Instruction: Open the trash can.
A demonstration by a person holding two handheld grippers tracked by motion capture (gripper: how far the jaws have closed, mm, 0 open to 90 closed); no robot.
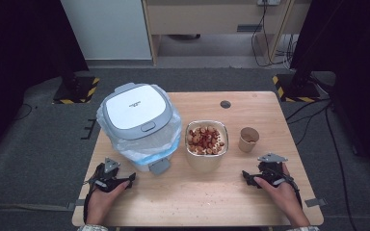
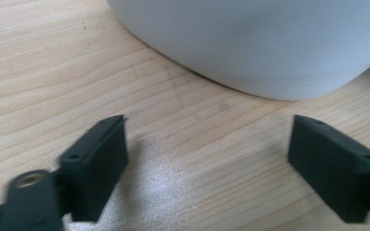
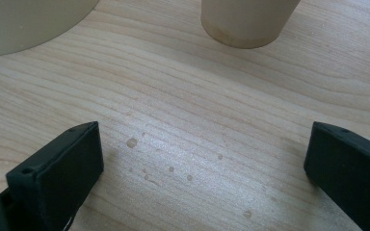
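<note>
A white lidded bin (image 1: 136, 115) with a clear plastic liner stands on the left half of the wooden table (image 1: 250, 103). Beside it at the centre is a cream tub (image 1: 206, 144) full of red and pale round pieces. A small brown paper cup (image 1: 248, 139) stands to the tub's right. My left gripper (image 1: 131, 181) rests on the table in front of the bin, open with nothing between its jaws; its own view shows the bin's white base (image 2: 265, 43) close ahead. My right gripper (image 1: 247, 177) lies open below the cup, whose base (image 3: 245, 21) and the tub's wall (image 3: 29, 21) sit just ahead.
A grey pedal (image 1: 159, 166) sticks out from the bin's base toward me. A round cable hole (image 1: 225, 104) sits near the table's far edge. Small droplets (image 3: 132, 143) dot the wood between the right jaws. Cables and dark stands surround the table on the floor.
</note>
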